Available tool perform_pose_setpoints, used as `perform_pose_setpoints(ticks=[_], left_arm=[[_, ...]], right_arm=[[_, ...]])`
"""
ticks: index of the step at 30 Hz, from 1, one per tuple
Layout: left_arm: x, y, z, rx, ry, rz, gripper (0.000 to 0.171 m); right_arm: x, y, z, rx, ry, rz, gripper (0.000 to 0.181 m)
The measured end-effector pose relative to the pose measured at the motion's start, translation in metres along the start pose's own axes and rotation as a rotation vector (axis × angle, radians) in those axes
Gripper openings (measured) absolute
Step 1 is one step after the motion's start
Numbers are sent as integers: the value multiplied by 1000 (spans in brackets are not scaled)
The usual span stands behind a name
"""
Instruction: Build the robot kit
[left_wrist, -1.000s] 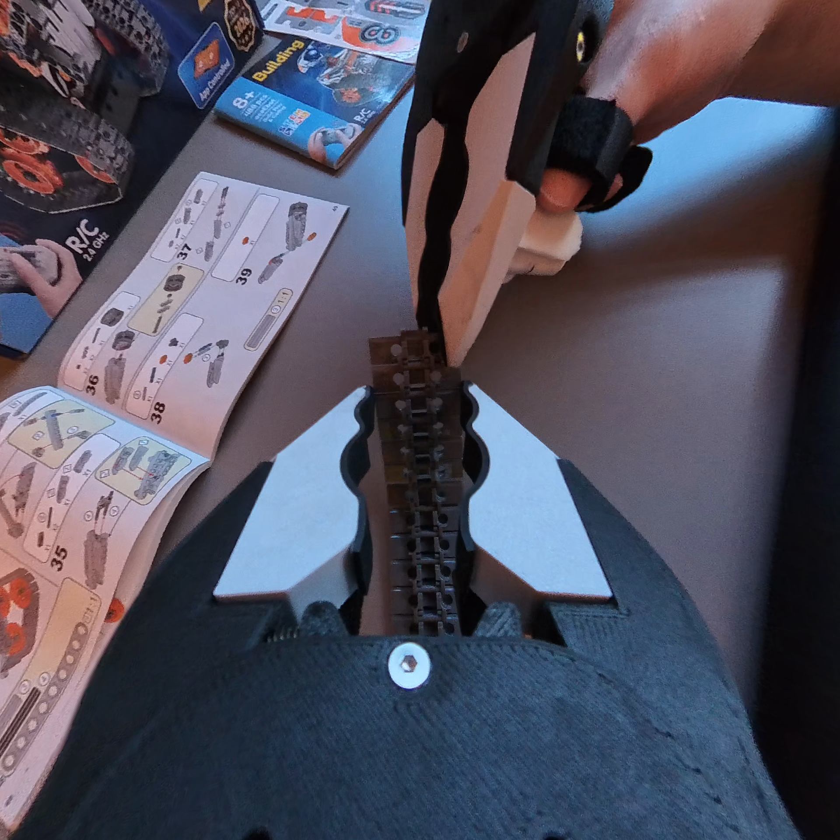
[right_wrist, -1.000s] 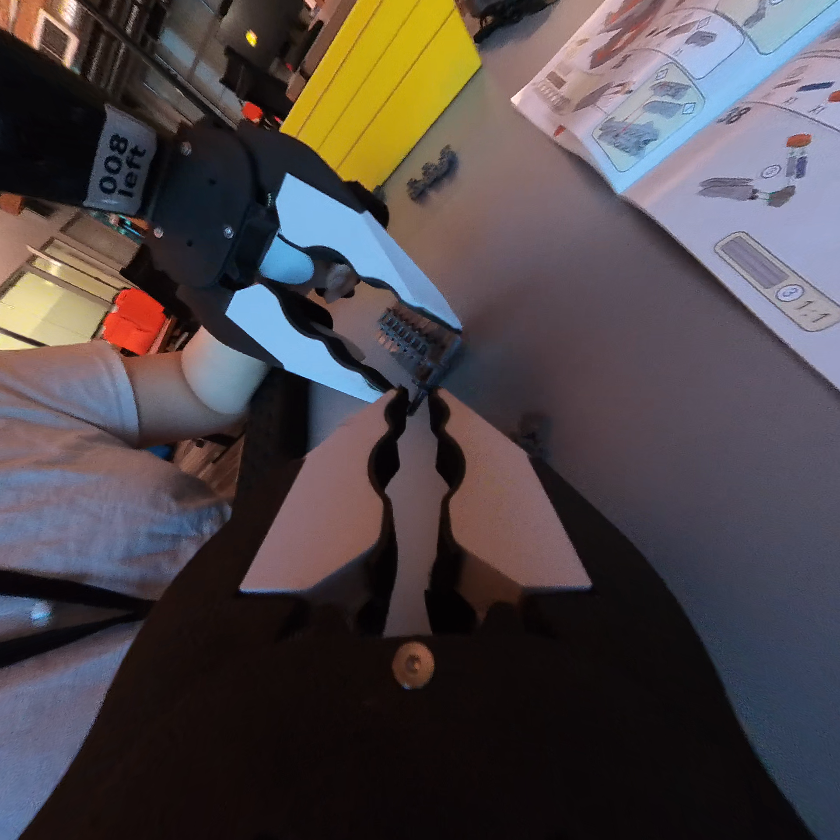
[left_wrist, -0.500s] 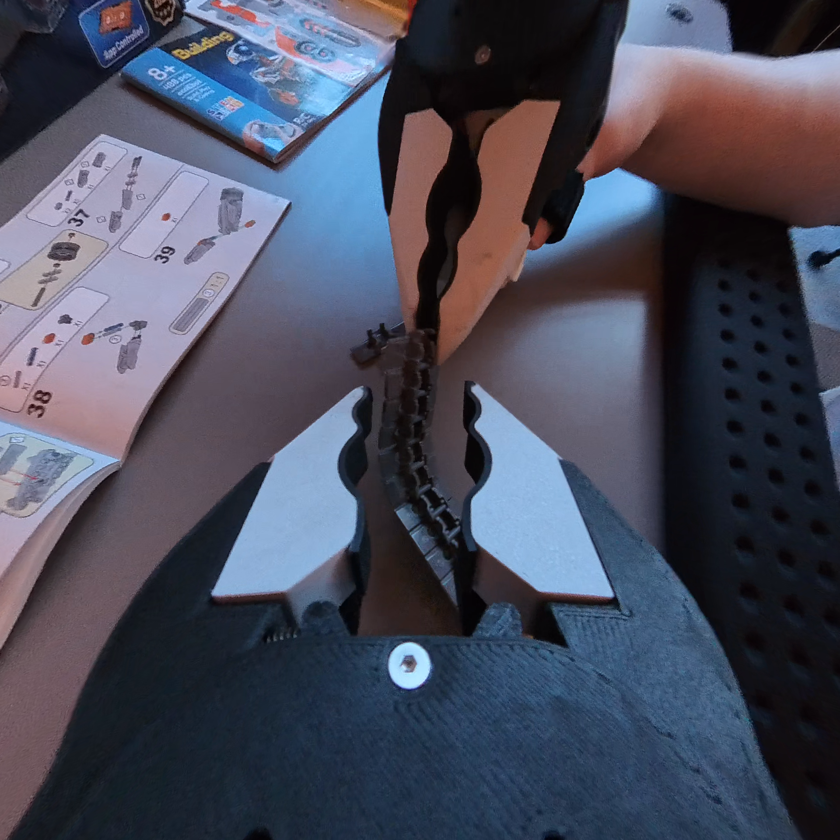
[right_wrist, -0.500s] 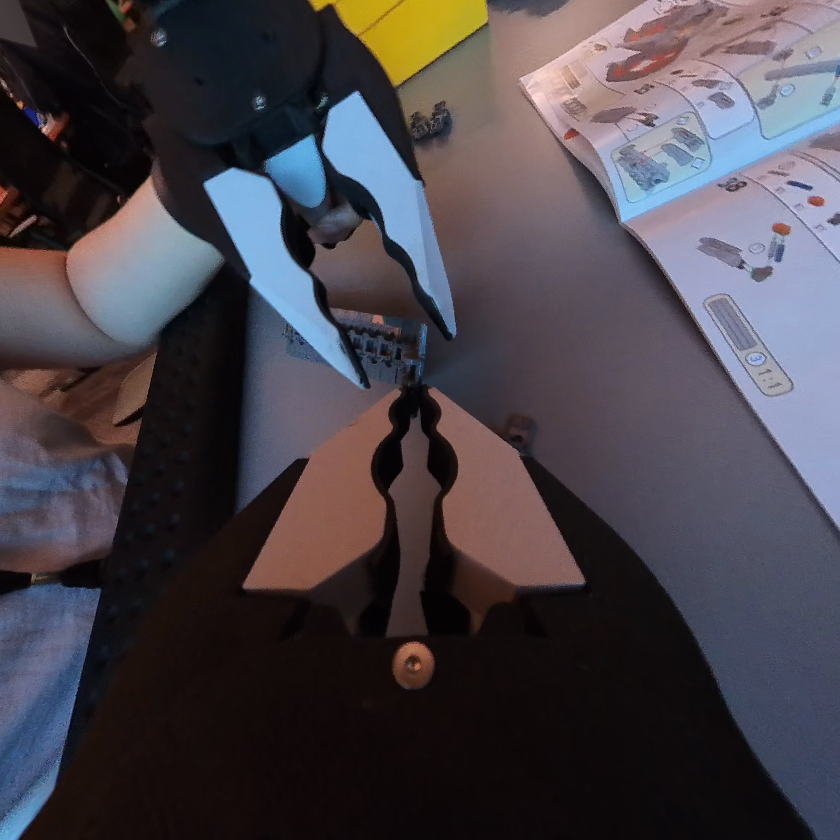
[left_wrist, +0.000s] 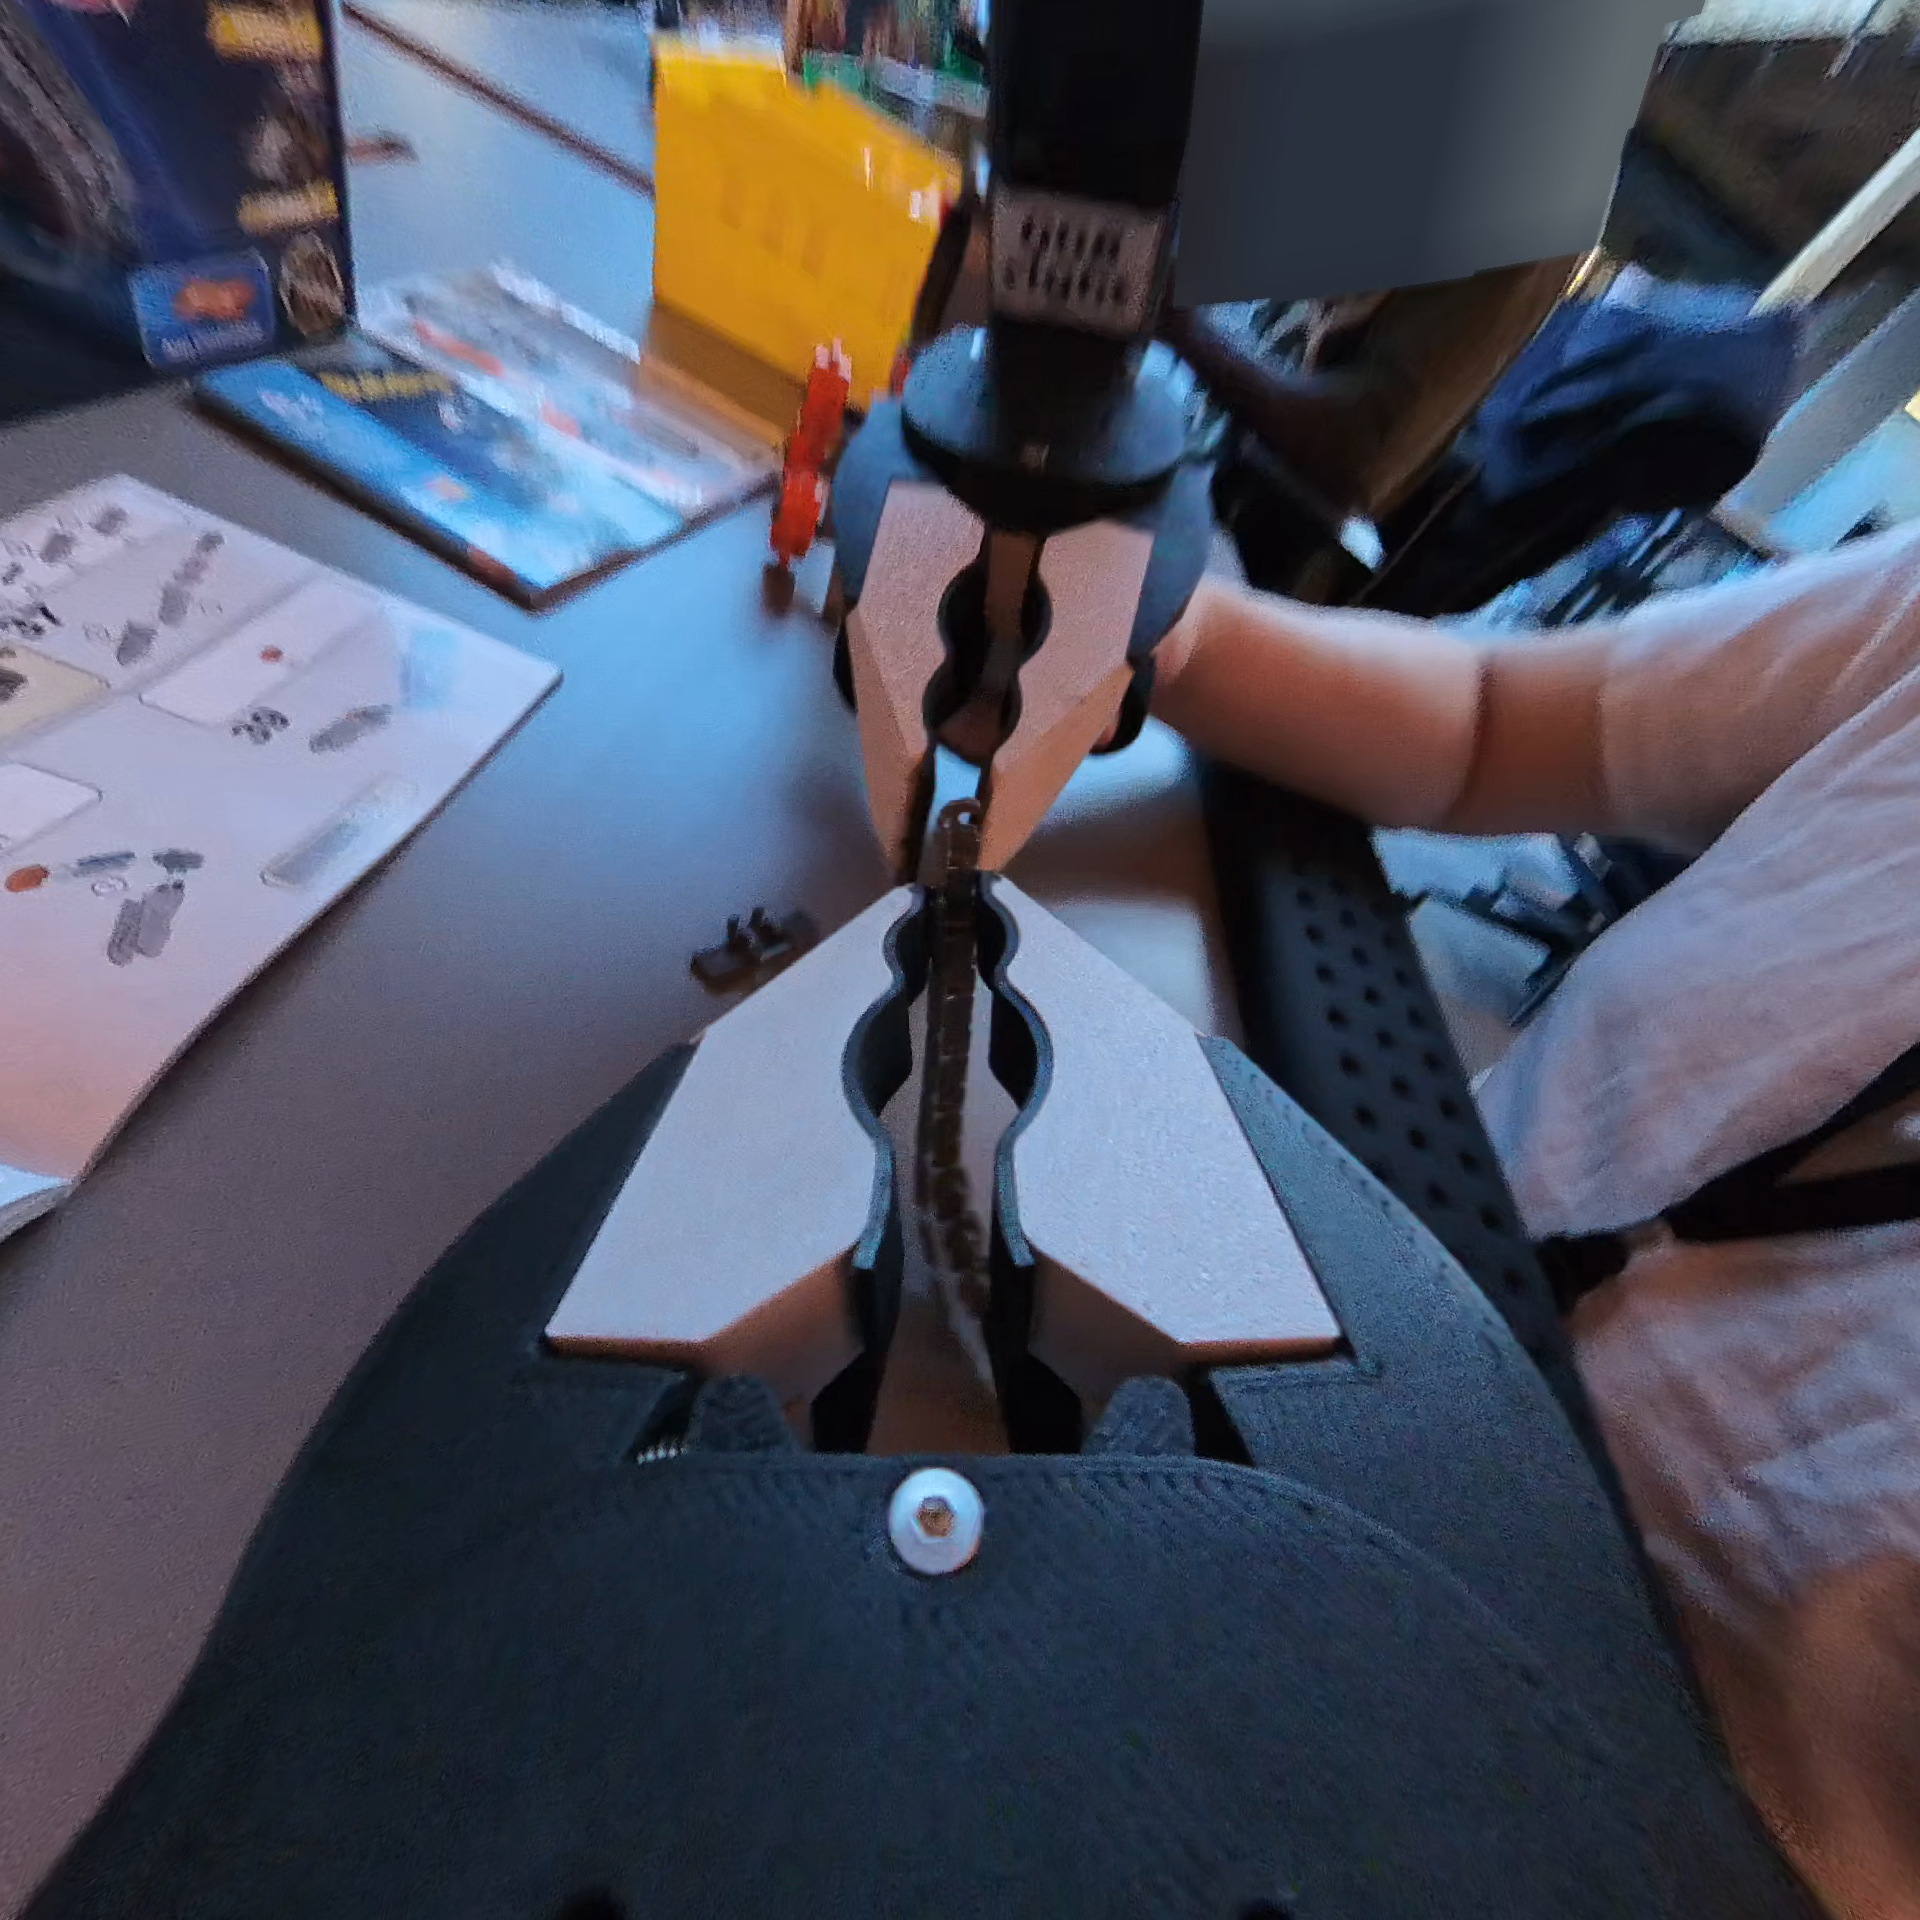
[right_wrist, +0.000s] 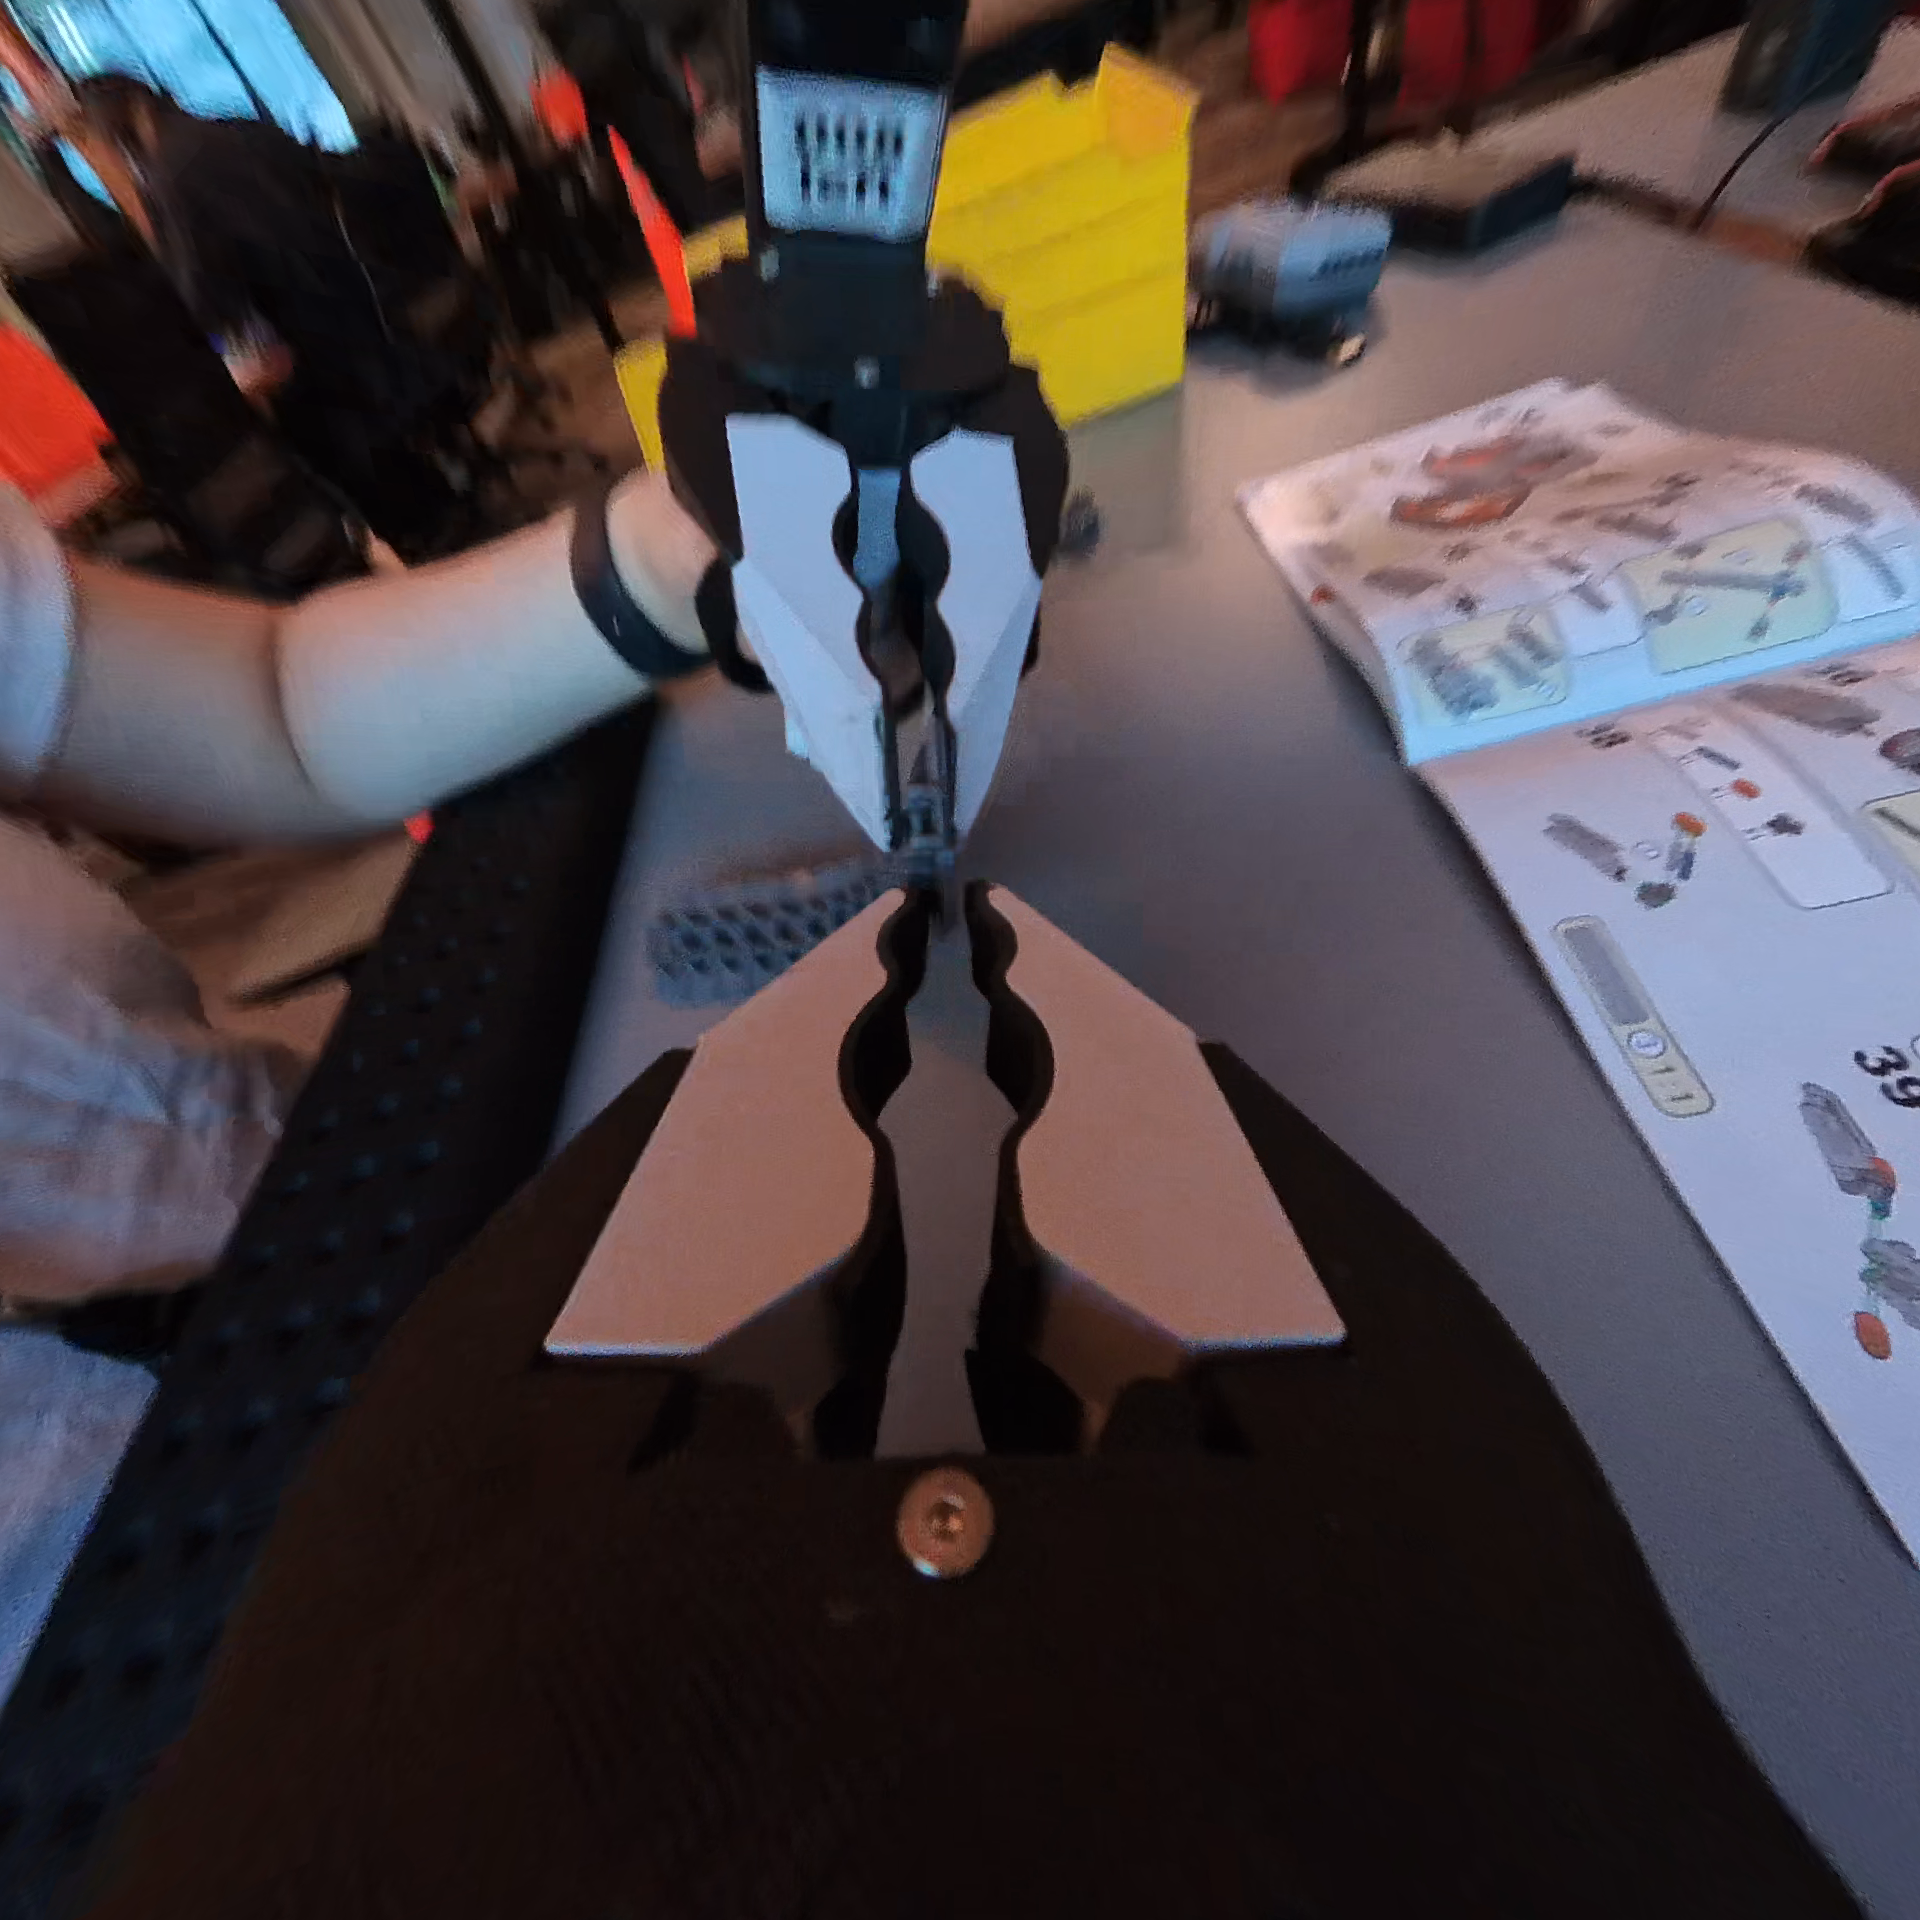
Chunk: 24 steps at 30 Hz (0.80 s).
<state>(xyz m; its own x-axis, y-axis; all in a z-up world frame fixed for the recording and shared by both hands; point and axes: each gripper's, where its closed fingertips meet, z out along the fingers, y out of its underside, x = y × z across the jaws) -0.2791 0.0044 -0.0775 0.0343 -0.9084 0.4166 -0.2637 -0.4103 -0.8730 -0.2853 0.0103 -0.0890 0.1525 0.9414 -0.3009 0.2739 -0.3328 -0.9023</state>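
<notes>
A black toy track chain (left_wrist: 951, 1049) runs edge-on between the fingers of my left gripper (left_wrist: 951, 899), which is shut on it. My right gripper (left_wrist: 951, 857) faces the left one tip to tip and pinches the chain's far end. In the right wrist view, my right gripper (right_wrist: 940, 904) is nearly closed on the chain's end link (right_wrist: 930, 847), with the left gripper (right_wrist: 925, 831) straight ahead. Both are held above the grey table (left_wrist: 582, 894). A loose black link (left_wrist: 753, 935) lies on the table just left of the tips.
An open instruction manual (left_wrist: 208, 748) (right_wrist: 1662, 727) lies on the table, with a booklet (left_wrist: 488, 447) and a dark box (left_wrist: 166, 156) behind it. A yellow bin (left_wrist: 790, 239) (right_wrist: 1081, 229) and a red piece (left_wrist: 810, 468) stand farther back. A black perforated mat (left_wrist: 1340, 987) runs along the person's side. My left and right fingertips are right by each other.
Both grippers have swung round to face each other tip to tip. The chain has turned from flat to edge-on. The left jaws, open around the chain half a second ago, have closed on it.
</notes>
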Motion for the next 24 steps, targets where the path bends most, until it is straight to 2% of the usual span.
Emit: perform_pose_setpoints(ticks=[3, 5, 7, 10, 12, 16, 18, 20, 22, 24], left_arm=[[4, -21, -8, 144, 61, -65, 5], [2, -21, -8, 149, 64, -95, 6], [-7, -13, -5, 108, 19, -96, 6], [-13, -14, -8, 125, -10, -93, 6], [-14, -17, -9, 152, -7, -102, 6], [-15, -17, -6, 166, -5, -104, 6], [-14, -20, -4, 196, 5, -111, 6], [-11, -28, -4, 251, 38, -139, 5], [-7, -31, -5, 272, 83, -171, 5], [-2, -29, -5, 247, 123, -202, 6]], right_arm=[[1, -20, -8, 149, -47, 100, 18], [3, -23, -9, 171, -58, 125, 18], [10, -18, -10, 135, -5, 87, 17], [24, 0, -11, -5, 136, -64, 17], [18, 5, -5, -38, 114, -72, 20], [5, -4, 5, 46, 19, 55, 31], [7, -23, 0, 185, 10, 122, 29], [8, -36, -6, 298, -40, 225, 13], [5, -39, -9, 325, -112, 313, 6], [1, -38, -10, 308, -138, 323, 5]])
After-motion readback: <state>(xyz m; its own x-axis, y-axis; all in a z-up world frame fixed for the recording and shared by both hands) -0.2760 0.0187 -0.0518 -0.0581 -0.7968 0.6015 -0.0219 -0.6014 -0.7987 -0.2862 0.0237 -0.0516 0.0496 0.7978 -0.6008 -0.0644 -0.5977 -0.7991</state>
